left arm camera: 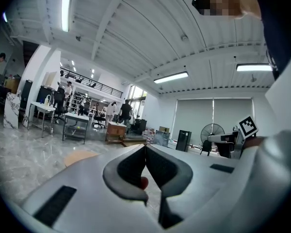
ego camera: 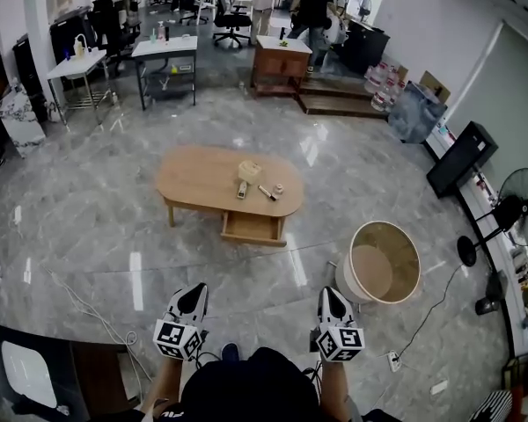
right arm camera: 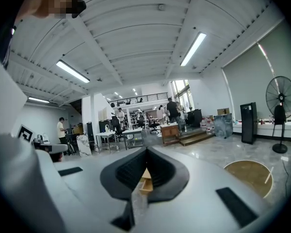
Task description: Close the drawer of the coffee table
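The oval wooden coffee table (ego camera: 202, 179) stands in the middle of the marble floor, a few steps ahead of me. Its drawer (ego camera: 253, 228) hangs pulled out from the near side, right of centre. Both grippers are held low and close to my body, far from the table. My left gripper (ego camera: 196, 289) (left arm camera: 145, 147) is shut with nothing in it, its tips meeting. My right gripper (ego camera: 327, 292) (right arm camera: 146, 151) is shut and empty too. A slice of the open drawer (right arm camera: 145, 182) shows through the gap below its tips in the right gripper view.
On the tabletop lie a small box (ego camera: 250, 170), a remote (ego camera: 242, 189) and a pen-like stick (ego camera: 267, 192). A round wooden tub (ego camera: 385, 263) stands right of the table. A cable (ego camera: 88, 310) crosses the floor at left. A fan (ego camera: 519, 209) and people stand farther off.
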`<state>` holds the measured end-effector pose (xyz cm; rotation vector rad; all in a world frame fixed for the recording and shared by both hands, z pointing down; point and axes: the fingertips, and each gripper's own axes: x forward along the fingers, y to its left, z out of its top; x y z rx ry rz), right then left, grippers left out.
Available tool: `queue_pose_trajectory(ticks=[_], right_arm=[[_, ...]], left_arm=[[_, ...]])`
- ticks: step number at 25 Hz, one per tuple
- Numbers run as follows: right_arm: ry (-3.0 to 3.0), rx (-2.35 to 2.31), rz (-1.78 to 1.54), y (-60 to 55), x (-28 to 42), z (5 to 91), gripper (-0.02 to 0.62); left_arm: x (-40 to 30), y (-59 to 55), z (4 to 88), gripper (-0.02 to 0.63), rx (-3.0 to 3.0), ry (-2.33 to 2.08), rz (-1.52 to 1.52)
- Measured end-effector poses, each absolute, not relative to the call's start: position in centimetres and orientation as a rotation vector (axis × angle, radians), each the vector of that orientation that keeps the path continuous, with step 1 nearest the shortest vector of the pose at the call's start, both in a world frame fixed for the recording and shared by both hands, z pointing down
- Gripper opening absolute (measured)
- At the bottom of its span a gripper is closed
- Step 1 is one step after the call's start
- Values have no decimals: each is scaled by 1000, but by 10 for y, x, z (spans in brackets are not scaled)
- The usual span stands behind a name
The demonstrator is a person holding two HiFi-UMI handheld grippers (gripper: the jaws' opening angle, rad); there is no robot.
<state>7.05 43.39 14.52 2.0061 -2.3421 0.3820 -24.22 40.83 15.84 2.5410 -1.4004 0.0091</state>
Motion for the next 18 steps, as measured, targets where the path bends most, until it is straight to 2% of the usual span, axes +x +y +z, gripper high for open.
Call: queue_pose_trajectory(ticks=[18], right_arm=[[-2327,1986,339,405,66,156,26]], left_arm=[[-237,377,159,25,2559,-1371,2]])
